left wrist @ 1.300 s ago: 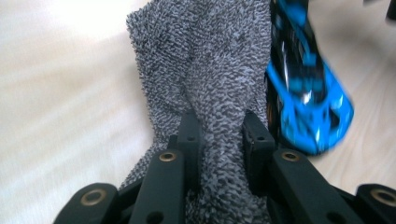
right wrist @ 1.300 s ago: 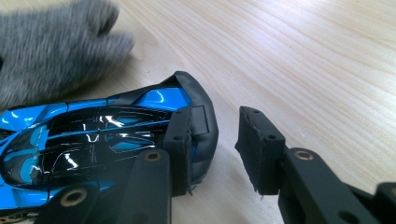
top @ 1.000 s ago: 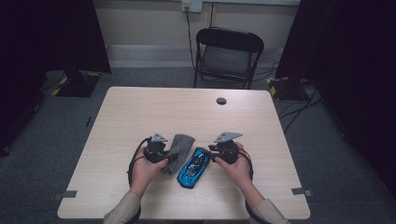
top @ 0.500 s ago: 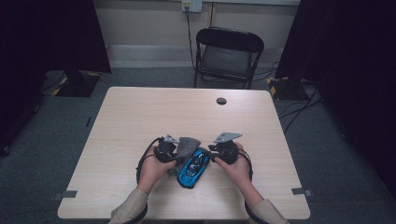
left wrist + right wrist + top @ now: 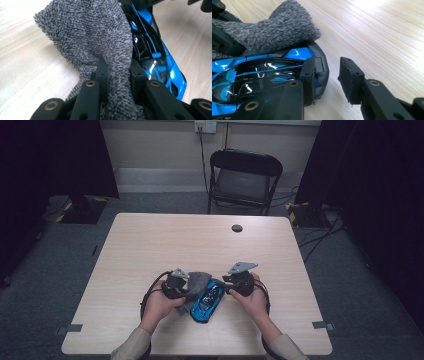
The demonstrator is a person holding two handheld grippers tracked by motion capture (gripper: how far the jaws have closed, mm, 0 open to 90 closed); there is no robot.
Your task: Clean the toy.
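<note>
The left gripper (image 5: 117, 75) has its jaws clamped on a grey cloth (image 5: 100, 37), which drapes against a blue car (image 5: 155, 57). The right gripper (image 5: 327, 75) has its jaws apart around the car's end, one pad touching it. Both hands (image 5: 160, 302) rest low on the worktop (image 5: 150, 240), gripping from either side.

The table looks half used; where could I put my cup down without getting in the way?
The table is bare across its far half, save a small black disc near the far edge, and along both side edges. It is crowded at the near middle: both grippers, the grey cloth and the blue toy car.
</note>
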